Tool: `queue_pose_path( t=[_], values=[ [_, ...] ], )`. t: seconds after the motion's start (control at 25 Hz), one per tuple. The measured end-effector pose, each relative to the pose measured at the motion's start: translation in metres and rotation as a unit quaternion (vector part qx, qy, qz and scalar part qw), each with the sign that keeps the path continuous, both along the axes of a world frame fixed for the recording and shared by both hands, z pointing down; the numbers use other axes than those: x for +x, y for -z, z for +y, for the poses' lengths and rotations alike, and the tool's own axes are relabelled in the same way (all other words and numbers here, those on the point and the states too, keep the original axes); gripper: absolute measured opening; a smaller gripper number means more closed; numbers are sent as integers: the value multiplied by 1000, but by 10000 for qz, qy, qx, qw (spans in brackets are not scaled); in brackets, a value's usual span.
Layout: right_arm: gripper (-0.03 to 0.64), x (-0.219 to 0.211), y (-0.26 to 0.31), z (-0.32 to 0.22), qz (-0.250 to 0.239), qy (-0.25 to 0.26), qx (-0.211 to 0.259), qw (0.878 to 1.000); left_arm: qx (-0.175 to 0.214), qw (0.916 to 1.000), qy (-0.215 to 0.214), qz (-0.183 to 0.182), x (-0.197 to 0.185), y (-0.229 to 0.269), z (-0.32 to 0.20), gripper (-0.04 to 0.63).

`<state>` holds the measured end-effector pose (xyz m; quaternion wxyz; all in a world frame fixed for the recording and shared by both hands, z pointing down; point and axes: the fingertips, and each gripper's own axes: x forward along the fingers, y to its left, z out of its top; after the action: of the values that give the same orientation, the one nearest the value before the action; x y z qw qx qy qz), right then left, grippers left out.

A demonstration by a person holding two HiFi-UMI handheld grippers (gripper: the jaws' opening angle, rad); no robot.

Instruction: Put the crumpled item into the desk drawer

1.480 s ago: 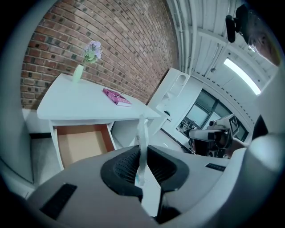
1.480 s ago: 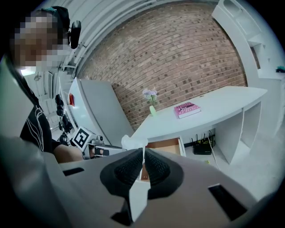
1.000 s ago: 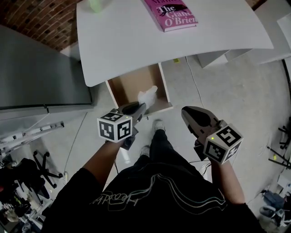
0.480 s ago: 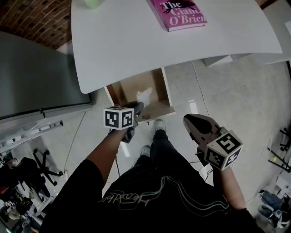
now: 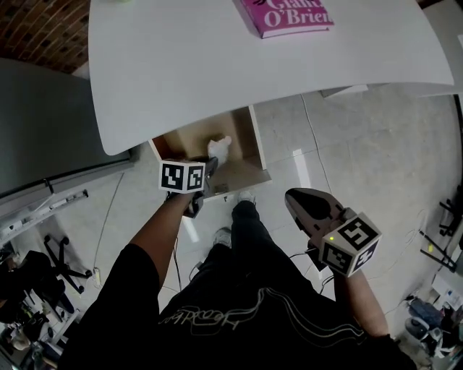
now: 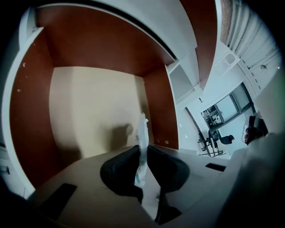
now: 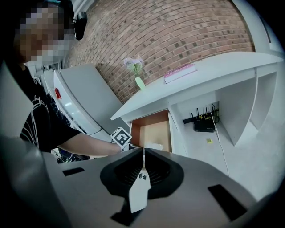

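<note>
The crumpled white item (image 5: 218, 147) hangs over the open desk drawer (image 5: 249, 141), pinched in my left gripper (image 5: 210, 165). In the left gripper view the jaws are shut on the crumpled item (image 6: 142, 133), a thin pale strip sticking up between them above the drawer's beige floor (image 6: 89, 111). The left gripper (image 6: 142, 149) points down into the drawer. My right gripper (image 5: 293, 196) hovers lower right over the floor, shut and holding nothing. From the right gripper (image 7: 143, 151) I see the drawer (image 7: 153, 127) and the white item (image 7: 154, 146).
The white desk (image 5: 217, 65) carries a pink book (image 5: 289, 14). A grey cabinet (image 5: 43, 130) stands to the left and an office chair (image 5: 61, 260) is lower left. A black router (image 7: 204, 126) sits under the desk, and a flower vase (image 7: 139, 82) stands on top.
The left gripper has carried the crumpled item forward over the open drawer. The right gripper has stayed about where it was.
</note>
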<state>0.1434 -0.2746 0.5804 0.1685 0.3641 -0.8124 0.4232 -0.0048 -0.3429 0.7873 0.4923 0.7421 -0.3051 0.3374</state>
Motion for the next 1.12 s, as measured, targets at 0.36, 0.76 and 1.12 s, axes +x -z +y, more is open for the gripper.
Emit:
queue_pose_path(
  t=[0.36, 0.76, 1.12],
  values=[
    [44, 3, -25, -8, -34, -5, -64, 10000, -155, 9996, -229, -75, 6, -38, -9, 67],
    [44, -4, -35, -9, -88, -19, -114, 9999, 203, 9994, 154, -246, -7, -41, -25, 248],
    [44, -32, 3, -7, -533, 196, 256, 9981, 750, 9951, 504, 394, -13, 30, -27, 288]
  ],
)
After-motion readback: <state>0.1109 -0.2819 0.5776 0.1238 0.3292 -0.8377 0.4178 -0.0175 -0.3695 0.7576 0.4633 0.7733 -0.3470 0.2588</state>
